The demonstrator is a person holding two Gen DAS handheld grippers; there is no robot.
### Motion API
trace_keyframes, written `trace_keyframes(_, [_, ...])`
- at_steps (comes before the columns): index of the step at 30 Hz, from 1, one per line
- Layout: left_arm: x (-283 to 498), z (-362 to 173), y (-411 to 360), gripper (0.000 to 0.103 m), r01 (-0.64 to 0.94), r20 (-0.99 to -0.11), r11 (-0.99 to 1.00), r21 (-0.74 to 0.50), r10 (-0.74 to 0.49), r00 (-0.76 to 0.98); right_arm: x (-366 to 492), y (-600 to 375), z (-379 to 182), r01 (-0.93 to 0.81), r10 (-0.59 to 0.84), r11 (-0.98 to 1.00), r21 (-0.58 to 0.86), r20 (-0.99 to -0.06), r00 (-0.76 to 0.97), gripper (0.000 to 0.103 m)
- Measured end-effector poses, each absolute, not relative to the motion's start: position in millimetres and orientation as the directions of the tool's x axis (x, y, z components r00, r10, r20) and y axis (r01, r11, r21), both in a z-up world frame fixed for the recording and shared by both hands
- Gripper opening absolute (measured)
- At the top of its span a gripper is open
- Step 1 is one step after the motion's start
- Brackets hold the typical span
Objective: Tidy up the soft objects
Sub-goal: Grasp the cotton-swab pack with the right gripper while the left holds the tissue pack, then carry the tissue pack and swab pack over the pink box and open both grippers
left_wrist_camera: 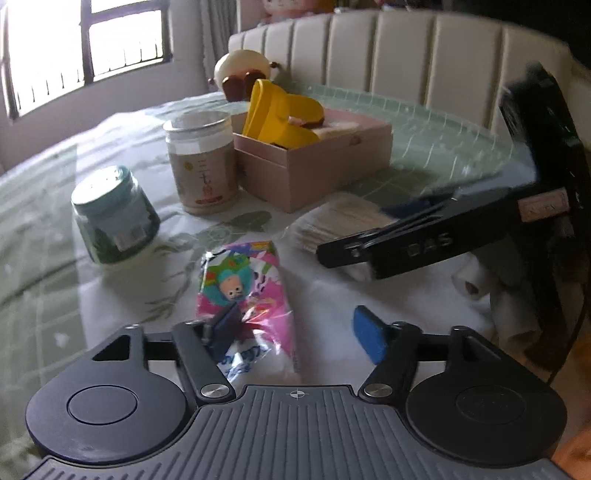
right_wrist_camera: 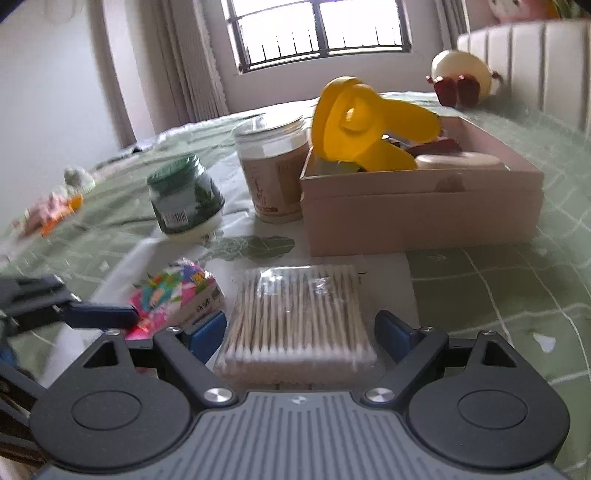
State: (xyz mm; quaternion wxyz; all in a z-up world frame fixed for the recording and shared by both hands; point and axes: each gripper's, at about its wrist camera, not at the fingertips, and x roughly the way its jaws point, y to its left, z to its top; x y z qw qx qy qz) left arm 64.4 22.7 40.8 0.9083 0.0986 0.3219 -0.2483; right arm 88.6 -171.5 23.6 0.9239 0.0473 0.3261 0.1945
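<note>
A colourful tissue packet (left_wrist_camera: 246, 295) lies on the glass worktop (left_wrist_camera: 55, 295), with the left gripper (left_wrist_camera: 295, 332) low over its near end. The fingers are spread wide; the left pad (left_wrist_camera: 225, 328) sits over the packet's near edge, though I cannot tell whether it touches, and the right pad (left_wrist_camera: 369, 334) stands well clear to the side. In the right wrist view the same packet (right_wrist_camera: 173, 295) shows just left of a clear pack of cotton swabs (right_wrist_camera: 299, 317), and the tip of the left gripper (right_wrist_camera: 99, 314) reaches to its edge.

The right gripper (right_wrist_camera: 300, 332) straddles the near end of the swab pack, its fingers spread, one blue pad (right_wrist_camera: 207, 330) at each side with a small gap between pad and pack. From the left wrist view, that gripper (left_wrist_camera: 424, 240) appears as a black arm lying over the swab pack (left_wrist_camera: 340, 221).

Beyond the packet stand a dark green jar (left_wrist_camera: 114, 218) and a taller beige jar with a clear lid (left_wrist_camera: 201, 162), near each other. Just right of the beige jar sits an open pink box (left_wrist_camera: 314, 162) with a yellow plastic thing (left_wrist_camera: 280, 114) sticking out over its rim and other items inside too blurred to name. Behind the box, a round cream plush toy (left_wrist_camera: 240, 74) rests near the padded cream sofa back (left_wrist_camera: 406, 48). A barred window (right_wrist_camera: 321, 29) lights the room.
</note>
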Motion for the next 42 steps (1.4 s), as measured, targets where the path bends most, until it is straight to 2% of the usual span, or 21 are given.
trace_keyframes(3, [62.9,49.4,26.4,0.07,0.462,-0.583,0.887,0.011,-0.37,0.724,80.7,-175.6,28.4,-0.327,0.373,0.926,0.187,-0.581,0.724,0.088])
trace_keyframes(5, [63.0,54.3,26.1,0.07,0.408,-0.556,0.911,0.056,-0.311,0.771,77.4,-176.2,28.8,-0.332,0.367,0.928,0.172,-0.585,0.723,0.088])
trace_keyframes(10, [82.2,41.2,22.7,0.069,0.365,-0.641,0.927,0.091,-0.226,0.733,83.3,-167.1,27.8,-0.351,0.36,0.926,0.139,-0.605,0.71,0.088])
trace_keyframes(13, [87.7,35.8,23.7,0.068,0.362,-0.661,0.93,0.062,-0.234,0.713,93.0,-155.2,25.8,-0.383,0.357,0.918,0.104,-0.636,0.684,0.088])
trace_keyframes(14, [89.2,36.8,24.6,0.066,0.362,-0.668,0.931,0.046,-0.241,0.704,94.9,-151.3,25.3,-0.386,0.346,0.918,0.085,-0.645,0.681,0.087])
trace_keyframes(15, [88.8,37.1,25.5,0.059,0.365,-0.672,0.93,0.035,-0.248,0.698,95.0,-148.2,25.5,-0.388,0.333,0.919,0.064,-0.651,0.682,0.085])
trace_keyframes(16, [88.3,38.3,26.4,0.059,0.366,-0.674,0.93,0.026,-0.254,0.693,93.3,-146.7,26.5,-0.394,0.328,0.918,0.05,-0.653,0.682,0.074])
trace_keyframes(21, [72.0,44.9,17.6,0.058,0.376,-0.67,0.925,0.052,-0.247,0.7,74.5,-160.6,38.4,-0.381,0.316,0.924,0.046,-0.652,0.689,0.072])
trace_keyframes(27, [49.5,58.8,-4.1,0.057,0.459,-0.641,0.888,0.001,-0.352,0.682,43.0,-203.9,64.4,-0.332,0.275,0.943,0.023,-0.617,0.737,0.071])
trace_keyframes(32, [56.8,85.1,-22.3,0.057,0.521,-0.552,0.847,-0.102,-0.484,0.679,38.1,-240.5,108.1,-0.3,0.25,0.954,-0.01,-0.526,0.813,0.072])
trace_keyframes(38, [142.1,134.3,-46.7,0.057,0.483,-0.463,0.843,-0.237,-0.535,0.706,99.1,-268.0,166.8,-0.265,0.233,0.964,-0.001,-0.472,0.85,0.072])
trace_keyframes(42, [211.3,173.0,-56.5,0.057,0.478,-0.428,0.829,-0.291,-0.559,0.71,164.5,-285.9,183.2,-0.236,0.25,0.967,0.093,-0.503,0.827,0.072])
